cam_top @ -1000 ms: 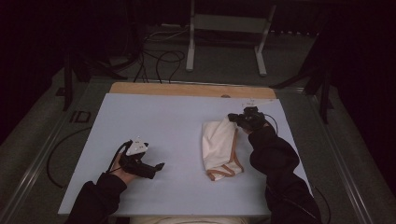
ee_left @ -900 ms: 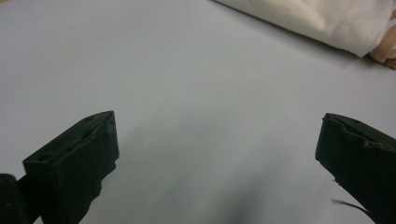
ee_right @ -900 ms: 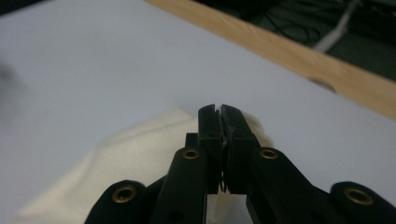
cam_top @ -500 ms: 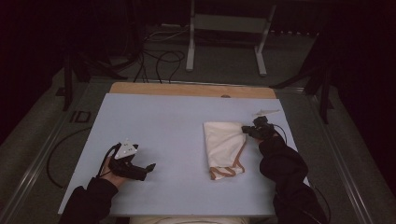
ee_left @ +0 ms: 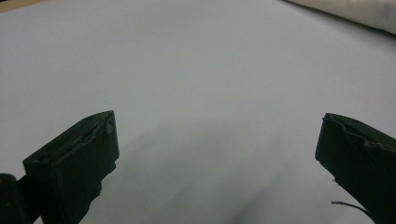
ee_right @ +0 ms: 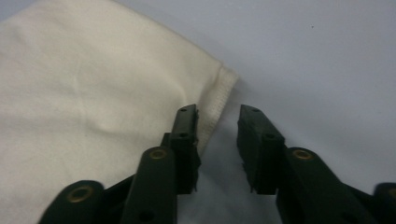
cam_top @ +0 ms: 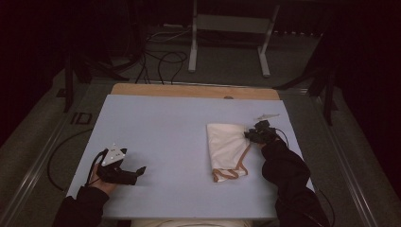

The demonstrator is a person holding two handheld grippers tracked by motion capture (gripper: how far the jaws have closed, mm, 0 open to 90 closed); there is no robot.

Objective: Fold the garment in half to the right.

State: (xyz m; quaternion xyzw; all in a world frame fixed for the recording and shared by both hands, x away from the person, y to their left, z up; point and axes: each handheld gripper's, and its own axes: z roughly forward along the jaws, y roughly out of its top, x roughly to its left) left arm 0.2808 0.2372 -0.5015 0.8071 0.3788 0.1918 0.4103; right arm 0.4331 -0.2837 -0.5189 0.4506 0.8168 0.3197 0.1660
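Cloth, cream-coloured and folded, lies flat on the right half of your pale blue desk, with a tan-trimmed edge curling at the end nearest you. Your right hand-held gripper sits low at the cloth's right edge, near its far corner. In the right gripper view, the stitched hem of the cloth runs just beside one of the fingers, which lies over or right against that hem; the other finger stands over bare desk. Its jaws have just been opening and now stand a little apart, released, with only desk surface between them and no fabric pinched.

Your left hand-held gripper rests well apart from the cloth, on the near left part of the desk, pointing toward the middle, with its grey three-cornered plate facing up. In the left gripper view its jaws are spread wide over bare desk, holding nothing, and a strip of the cloth shows at the far upper right corner. A small pale scrap lies on the desk beyond your right hand; you cannot tell what it is.
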